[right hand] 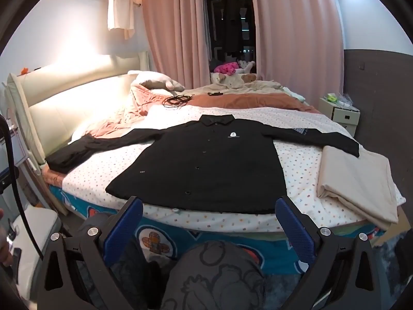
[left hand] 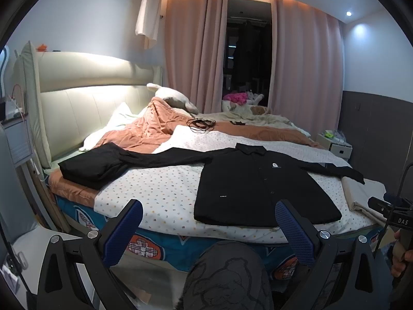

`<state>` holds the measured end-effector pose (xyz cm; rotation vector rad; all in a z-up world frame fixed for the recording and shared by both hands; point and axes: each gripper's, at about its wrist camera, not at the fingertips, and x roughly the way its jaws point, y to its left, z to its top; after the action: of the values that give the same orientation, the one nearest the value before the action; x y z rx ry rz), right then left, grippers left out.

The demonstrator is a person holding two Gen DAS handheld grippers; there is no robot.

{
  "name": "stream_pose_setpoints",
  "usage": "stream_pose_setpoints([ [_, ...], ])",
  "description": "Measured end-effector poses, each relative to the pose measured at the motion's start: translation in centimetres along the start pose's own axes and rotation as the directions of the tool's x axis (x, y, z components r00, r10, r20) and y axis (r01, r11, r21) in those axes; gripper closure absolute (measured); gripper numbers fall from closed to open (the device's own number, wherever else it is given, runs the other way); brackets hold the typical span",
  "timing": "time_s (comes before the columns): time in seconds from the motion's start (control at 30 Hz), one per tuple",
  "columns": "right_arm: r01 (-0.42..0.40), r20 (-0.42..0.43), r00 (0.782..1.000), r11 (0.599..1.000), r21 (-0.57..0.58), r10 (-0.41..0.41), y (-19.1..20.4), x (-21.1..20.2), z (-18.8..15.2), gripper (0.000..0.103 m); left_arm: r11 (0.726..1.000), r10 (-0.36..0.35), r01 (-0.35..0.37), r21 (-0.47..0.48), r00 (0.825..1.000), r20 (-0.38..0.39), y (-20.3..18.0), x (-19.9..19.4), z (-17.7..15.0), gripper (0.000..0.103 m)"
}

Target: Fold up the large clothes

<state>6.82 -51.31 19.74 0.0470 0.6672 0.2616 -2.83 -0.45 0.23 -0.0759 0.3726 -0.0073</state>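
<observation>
Left wrist view: left gripper (left hand: 207, 228) spread wide at bottom centre, blue pads (left hand: 124, 232) apart with nothing between them, held short of the bed (left hand: 165, 201). Black shirt (left hand: 260, 188) laid flat, front up, right of centre on the dotted quilt, collar toward the curtains, hem near the bed edge. One sleeve (left hand: 160, 156) stretched toward the left of the frame, ending on or beside a dark folded pile (left hand: 90, 166); hard to say whether sleeve cuff and pile are touching or one piece, black on black. Other sleeve running off toward the right edge. Right gripper's body (left hand: 392, 211) just visible at far right, gripped by a hand.

Right wrist view: right gripper (right hand: 209, 228) likewise open and empty at bottom centre, aimed at the shirt's hem. Shirt filling the middle of the frame, buttons down the front and small white logo (right hand: 233, 135) on the chest plainly seen. Right-hand sleeve (right hand: 322, 139) shown whole here, cuff lying over the corner of a beige folded cloth (right hand: 361, 178), mostly cropped in the other view. Left view alone showing the dark pile at full extent.

Handling, as a judgement: soft, limp, light, probably medium-weight woven cloth; likely to sag and crease if lifted by one point. Best taken at shoulder seam and hem corner on one side, or at a cuff, pinching one layer edge
</observation>
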Motion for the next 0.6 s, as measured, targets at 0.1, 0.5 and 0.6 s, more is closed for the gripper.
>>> stream_pose_setpoints([
  [0.1, -0.003, 0.007, 1.000, 1.000, -0.009, 0.003, 0.06, -0.43, -0.03, 0.001, 1.000, -0.010, 0.010, -0.004, 1.000, -0.005, 0.06, -0.11, -0.06, 0.000],
  [0.5, -0.017, 0.016, 1.000, 1.000, -0.014, 0.017, 0.27, -0.62, -0.19, 0.001, 1.000, 0.020, -0.020, -0.005, 1.000, 0.010, 0.88, -0.81, -0.11, 0.000],
  [0.6, -0.024, 0.015, 1.000, 1.000, -0.013, 0.024, 0.36, -0.54, -0.24, 0.001, 1.000, 0.023, -0.023, 0.002, 1.000, 0.010, 0.91, -0.98, -0.17, 0.000],
])
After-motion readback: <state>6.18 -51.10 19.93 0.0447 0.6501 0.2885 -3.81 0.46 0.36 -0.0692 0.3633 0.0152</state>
